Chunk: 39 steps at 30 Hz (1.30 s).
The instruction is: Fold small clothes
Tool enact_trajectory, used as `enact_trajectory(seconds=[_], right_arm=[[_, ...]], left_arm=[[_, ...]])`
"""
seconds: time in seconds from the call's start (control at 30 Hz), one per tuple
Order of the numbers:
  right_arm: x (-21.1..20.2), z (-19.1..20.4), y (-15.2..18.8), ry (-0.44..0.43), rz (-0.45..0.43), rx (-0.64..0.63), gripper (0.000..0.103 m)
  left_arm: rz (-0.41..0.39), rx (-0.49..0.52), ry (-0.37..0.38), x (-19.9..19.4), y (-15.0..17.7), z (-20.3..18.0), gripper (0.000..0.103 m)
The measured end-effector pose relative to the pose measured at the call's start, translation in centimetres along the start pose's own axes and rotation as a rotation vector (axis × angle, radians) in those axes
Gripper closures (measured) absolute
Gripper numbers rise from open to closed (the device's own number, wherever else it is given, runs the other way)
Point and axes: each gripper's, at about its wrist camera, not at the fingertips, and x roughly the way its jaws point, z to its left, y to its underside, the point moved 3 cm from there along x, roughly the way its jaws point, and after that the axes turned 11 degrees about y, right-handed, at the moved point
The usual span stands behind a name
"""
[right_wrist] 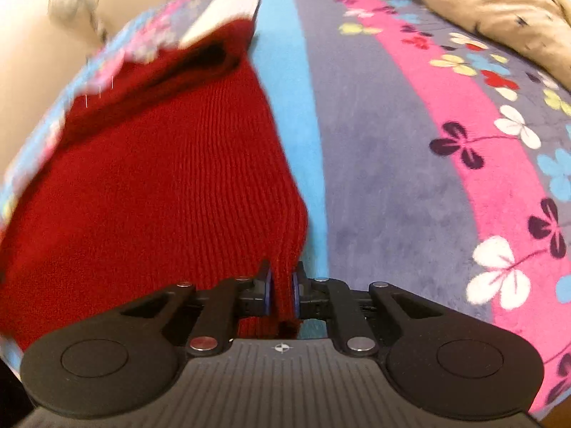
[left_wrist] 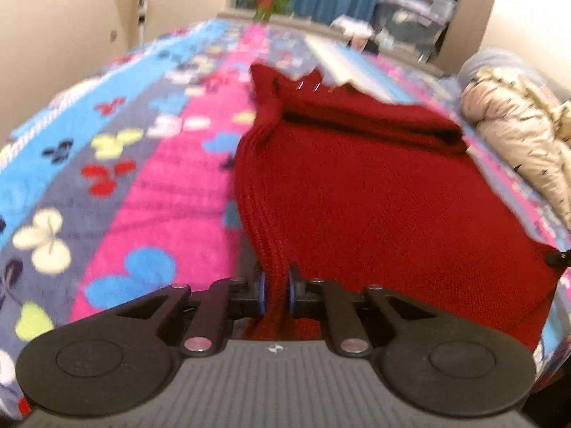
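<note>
Pinching a ribbed edge of the red knitted garment, the left gripper has its blue-rimmed pads closed on a bunched strip of the knit at the garment's near left corner. The right gripper is clamped the same way on a narrow fold of ribbing at the garment's near right corner. No readable writing shows on either tool; only a small round white emblem sits on each grey ridged body. From the grippers the garment stretches away across the bed, its long axis running from the near hem toward the far end, where a thick fold of knit lies crosswise over the body. It rests on a fleece blanket striped blue, grey and pink with clover shapes. A beige patterned quilt is bundled well off to the right.
</note>
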Motion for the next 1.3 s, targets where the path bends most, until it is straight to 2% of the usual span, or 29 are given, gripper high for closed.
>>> enact_trajectory(seconds=[0.07,0.17,0.27,0.3,0.33,0.43,0.6,0.67,0.7,0.73,0.83,0.97,1.07,1.23,1.3], right_arm=[[-0.4,-0.8,-0.4,-0.025,-0.011,0.053,0.092],[0.3,-0.5,0.0,0.0,0.028,0.031,0.091],[1.2,0.2,0.7,0.048,0.09,-0.015,0.081],[1.5,0.3,0.8,0.059,0.103,-0.027,0.07],[1.6,0.4,1.0,0.067,0.111,-0.033,0.066],[1.7,0.6,1.1,0.063,0.117,-0.042,0.066],[1.9,1.3,1.3,0.067,0.118,-0.092,0.063],[1.8,1.7,1.5,0.063,0.113,-0.118,0.063],[1.7,2.0,1.7,0.061,0.108,-0.131,0.069],[1.6,2.2,1.8,0.055,0.099,-0.143,0.078],[1.0,2.6,1.8,0.051,0.069,-0.161,0.089],[-0.8,2.5,1.4,0.009,0.004,-0.12,0.091],[-4.2,2.0,0.7,-0.074,-0.099,-0.048,0.092],[-9.8,1.5,1.4,-0.127,-0.25,-0.015,0.094],[-12.0,1.6,2.2,-0.144,-0.286,-0.025,0.094]], left_arm=[[0.007,0.011,0.011,0.1,0.1,-0.3,0.091],[0.091,-0.016,0.003,1.5,0.6,0.1,0.088],[0.108,-0.044,-0.011,1.9,0.8,0.6,0.082],[0.108,-0.054,-0.007,1.9,0.8,0.8,0.081],[0.11,-0.059,-0.009,1.8,0.8,0.9,0.078],[0.131,-0.05,-0.032,2.1,1.1,1.0,0.07],[0.135,-0.029,-0.036,2.2,1.2,0.8,0.07],[0.133,-0.022,-0.033,2.1,1.2,0.6,0.073],[0.13,-0.018,-0.025,2.1,1.2,0.5,0.081],[0.12,-0.009,-0.022,1.9,1.2,0.3,0.088],[0.087,0.033,-0.01,1.3,1.0,-0.4,0.091],[0.001,0.084,0.028,-0.7,0.0,-1.6,0.092],[-0.07,0.055,0.082,-3.2,-1.2,-2.0,0.093],[-0.136,-0.017,0.153,-7.9,-2.2,-1.9,0.094],[-0.153,0.009,0.19,-10.4,-2.3,-2.5,0.094]])
